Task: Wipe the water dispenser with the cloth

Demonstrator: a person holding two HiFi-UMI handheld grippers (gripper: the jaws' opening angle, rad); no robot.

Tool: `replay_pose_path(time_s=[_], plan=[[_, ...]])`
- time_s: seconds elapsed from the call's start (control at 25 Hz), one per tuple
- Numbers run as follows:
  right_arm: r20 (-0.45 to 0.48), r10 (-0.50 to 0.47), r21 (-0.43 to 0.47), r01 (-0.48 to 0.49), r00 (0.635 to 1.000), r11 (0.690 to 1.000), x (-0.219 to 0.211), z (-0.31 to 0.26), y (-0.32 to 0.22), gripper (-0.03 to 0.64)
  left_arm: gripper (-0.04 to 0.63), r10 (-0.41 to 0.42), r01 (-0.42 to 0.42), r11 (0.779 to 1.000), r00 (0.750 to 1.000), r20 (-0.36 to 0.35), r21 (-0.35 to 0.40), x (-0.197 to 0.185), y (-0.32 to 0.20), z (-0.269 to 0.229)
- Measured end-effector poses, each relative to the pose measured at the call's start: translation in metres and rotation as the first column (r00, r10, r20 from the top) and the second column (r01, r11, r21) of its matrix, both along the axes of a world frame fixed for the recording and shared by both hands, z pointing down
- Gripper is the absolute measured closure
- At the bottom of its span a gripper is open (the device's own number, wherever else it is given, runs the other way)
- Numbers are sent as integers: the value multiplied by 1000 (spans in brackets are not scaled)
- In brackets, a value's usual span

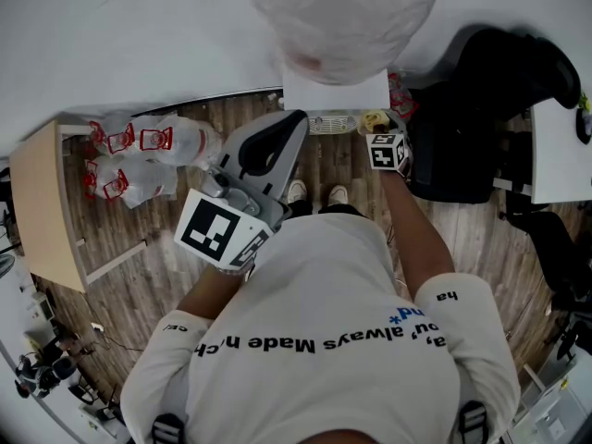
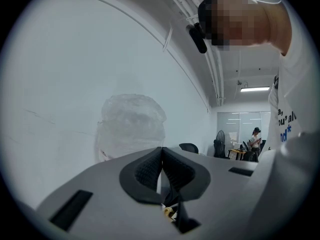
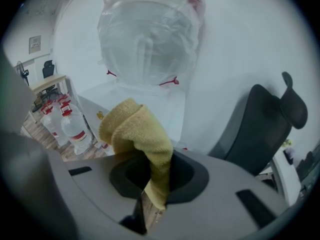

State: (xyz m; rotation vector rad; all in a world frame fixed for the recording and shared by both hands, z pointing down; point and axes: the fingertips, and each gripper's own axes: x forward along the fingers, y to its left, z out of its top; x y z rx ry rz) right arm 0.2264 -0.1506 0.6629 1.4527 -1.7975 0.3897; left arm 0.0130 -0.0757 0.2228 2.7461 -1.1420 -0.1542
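Note:
The water dispenser (image 1: 335, 91) is a white cabinet against the wall, topped by a large bottle (image 1: 338, 17) wrapped in clear plastic. My right gripper (image 3: 152, 171) is shut on a yellow cloth (image 3: 140, 134), which sticks up between the jaws just short of the dispenser's white top (image 3: 167, 109) and the bottle (image 3: 147, 39). In the head view this gripper (image 1: 381, 129) sits at the dispenser's right front corner with the cloth (image 1: 374, 118) at its tip. My left gripper (image 1: 289, 126) is raised at the dispenser's left front. Its black pads (image 2: 150, 169) are pressed together, nothing between them, pointing toward the bottle (image 2: 132, 124).
A black office chair (image 1: 481, 109) stands close on the right of the dispenser, with a white desk (image 1: 560, 151) beyond it. Several wrapped water bottles (image 1: 139, 160) lie on the wooden floor at the left, beside a wooden table (image 1: 42, 206). A person (image 2: 256, 139) stands far off in the room.

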Motion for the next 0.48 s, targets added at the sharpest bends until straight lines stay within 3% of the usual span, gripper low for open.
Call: replay_pose_path(time_s=[0.48], plan=[[30,-5,6,4,1000,1000,-11,-3,11,555,575,-25,25,1000,1000,-13,-11,-15,10,3]])
